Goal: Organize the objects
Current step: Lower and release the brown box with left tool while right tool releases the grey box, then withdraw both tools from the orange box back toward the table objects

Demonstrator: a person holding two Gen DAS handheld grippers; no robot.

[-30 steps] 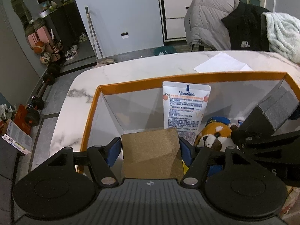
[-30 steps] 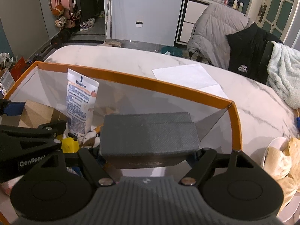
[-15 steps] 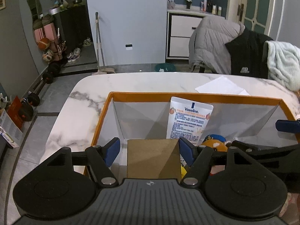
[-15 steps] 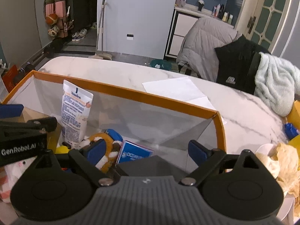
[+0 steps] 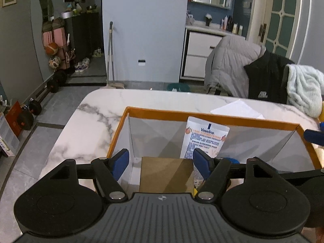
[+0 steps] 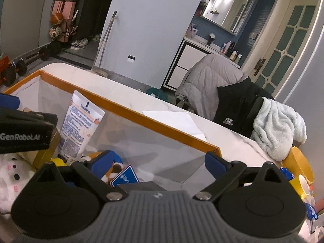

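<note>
An orange-rimmed white fabric bin (image 5: 202,115) (image 6: 141,112) stands on the marble table. A brown cardboard box (image 5: 166,174) lies inside it at the near left. My left gripper (image 5: 161,162) straddles the box with its jaws opening, and a gap shows at the left pad. My right gripper (image 6: 158,162) is also opening, wide and with nothing in it. Just below it in the bin lies a dark grey box (image 6: 141,185). A Vaseline tube (image 5: 204,139) (image 6: 81,127) leans on the far wall. A blue card (image 6: 125,177) and a brown plush toy (image 6: 113,169) lie beside the grey box.
A white plush (image 6: 12,174) lies left of the bin's contents, under one of the left gripper's fingers (image 6: 26,125). A paper sheet (image 5: 237,109) (image 6: 174,119) lies behind the bin. Jackets and a pale towel (image 6: 279,125) hang on chairs. Yellow items (image 6: 301,162) crowd the table's right end.
The right gripper opened and the grey box dropped from it into the bin. The left jaws widened off the cardboard box. Both grippers drew back and tilted upward.
</note>
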